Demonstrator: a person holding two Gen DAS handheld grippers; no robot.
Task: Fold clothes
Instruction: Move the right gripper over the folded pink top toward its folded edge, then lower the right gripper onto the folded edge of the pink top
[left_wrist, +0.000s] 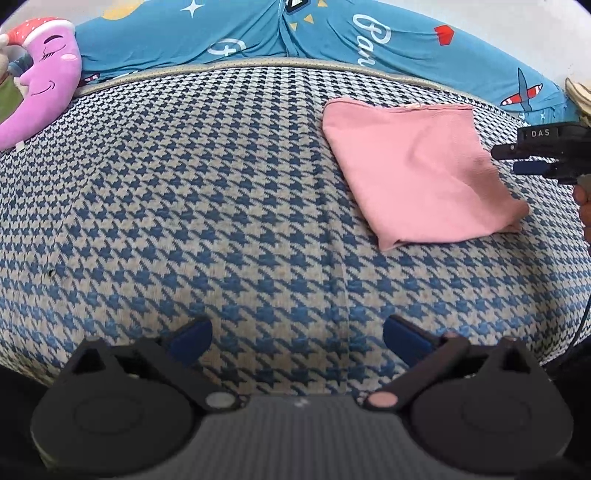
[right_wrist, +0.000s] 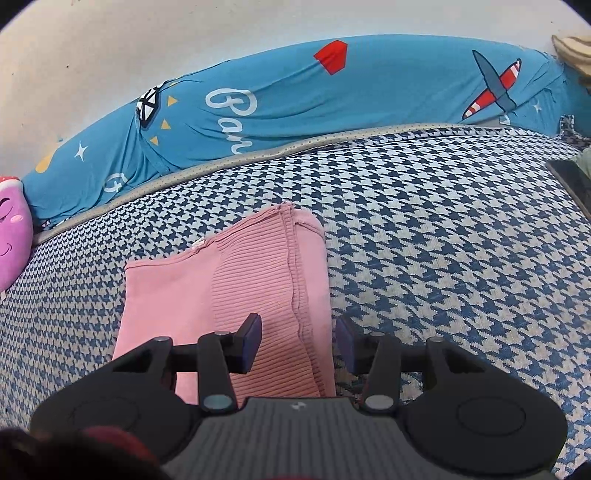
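Pink garment (right_wrist: 229, 295): lies folded into a compact rectangle on houndstooth cushion (left_wrist: 184, 221). Left gripper (left_wrist: 297, 338): fingers released, empty. Right gripper (right_wrist: 298, 341): fingers released, straddling the ribbed hem; either a further fold or finished.

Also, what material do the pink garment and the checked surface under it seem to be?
The pink garment looks like soft ribbed knit, matte; fine ridges run across it and a stitched hem shows. The checked surface looks like coarse woven upholstery fabric: its blue and white houndstooth seems woven in, not printed, though the fibre is unclear.
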